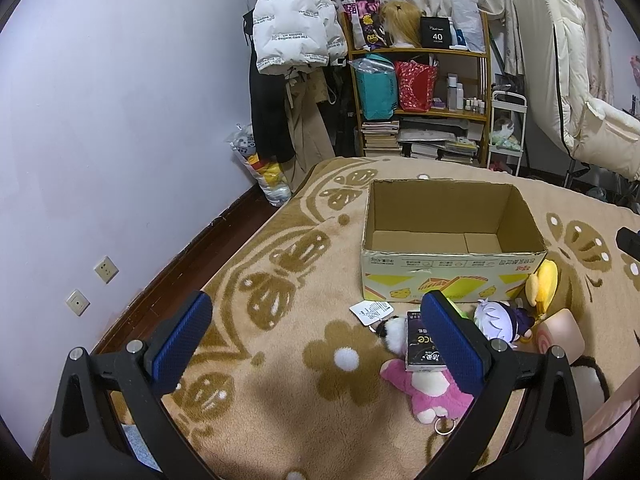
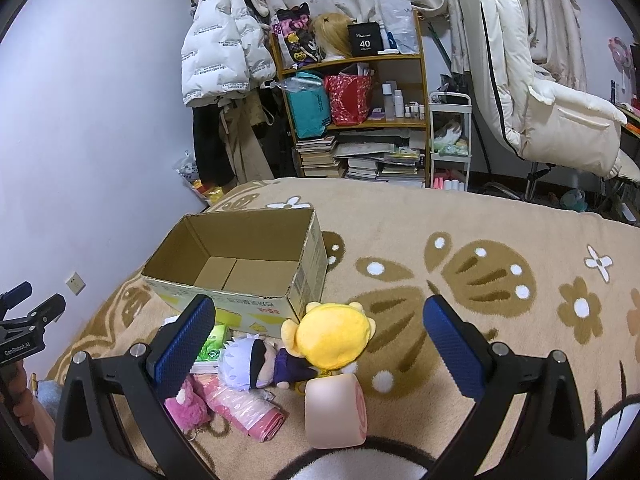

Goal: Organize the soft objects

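Observation:
An empty open cardboard box [image 1: 452, 272] [image 2: 224, 292] stands on the beige blanket. In front of it lie a yellow plush [image 2: 334, 336] [image 1: 544, 280], a white-haired doll [image 2: 248, 362] [image 1: 498, 318], a pink plush [image 1: 430, 390] [image 2: 188, 402], a pink roll-shaped cushion [image 2: 336, 412] [image 1: 560, 330] and a pink plastic roll [image 2: 248, 408]. My left gripper [image 1: 320, 340] is open and empty, hovering left of the toys. My right gripper [image 2: 320, 354] is open and empty above the yellow plush and doll.
A small dark box [image 1: 420, 344] and a paper tag [image 1: 370, 312] lie among the toys; a green packet [image 2: 212, 344] lies by the box. A bookshelf [image 1: 420, 100], hung coats [image 1: 296, 40] and a white chair [image 2: 540, 100] stand beyond the bed. The wall is to the left.

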{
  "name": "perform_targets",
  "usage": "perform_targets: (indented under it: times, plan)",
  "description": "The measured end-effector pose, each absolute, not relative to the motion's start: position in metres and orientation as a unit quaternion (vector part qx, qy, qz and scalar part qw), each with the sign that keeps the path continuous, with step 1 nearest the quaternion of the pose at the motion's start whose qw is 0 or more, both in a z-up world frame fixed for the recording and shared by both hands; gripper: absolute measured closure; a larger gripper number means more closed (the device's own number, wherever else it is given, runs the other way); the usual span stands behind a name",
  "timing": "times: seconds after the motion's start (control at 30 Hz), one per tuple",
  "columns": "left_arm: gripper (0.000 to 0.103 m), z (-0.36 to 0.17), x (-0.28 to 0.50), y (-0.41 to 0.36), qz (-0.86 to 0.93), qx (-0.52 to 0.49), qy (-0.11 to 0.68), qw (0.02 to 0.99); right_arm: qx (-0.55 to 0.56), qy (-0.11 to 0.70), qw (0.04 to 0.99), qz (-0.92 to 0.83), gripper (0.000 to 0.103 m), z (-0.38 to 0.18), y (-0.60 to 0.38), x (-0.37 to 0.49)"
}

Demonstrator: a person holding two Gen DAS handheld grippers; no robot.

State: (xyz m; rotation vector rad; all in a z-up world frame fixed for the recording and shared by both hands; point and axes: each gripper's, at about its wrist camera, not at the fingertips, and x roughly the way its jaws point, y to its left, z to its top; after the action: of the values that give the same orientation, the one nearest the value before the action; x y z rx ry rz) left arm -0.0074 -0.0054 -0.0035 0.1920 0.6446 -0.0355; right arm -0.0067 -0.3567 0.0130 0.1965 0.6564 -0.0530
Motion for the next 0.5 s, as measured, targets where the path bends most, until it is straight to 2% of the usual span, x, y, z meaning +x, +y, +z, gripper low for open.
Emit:
perform_targets:
  times: [0.5]
  plan:
    - [0.0, -0.003, -0.0067, -0.0049, -0.018, 0.094, 0.317, 0.944, 0.098, 0.323, 0.941, -0.026, 0.0, 0.0117, -0.3573, -0.0069]
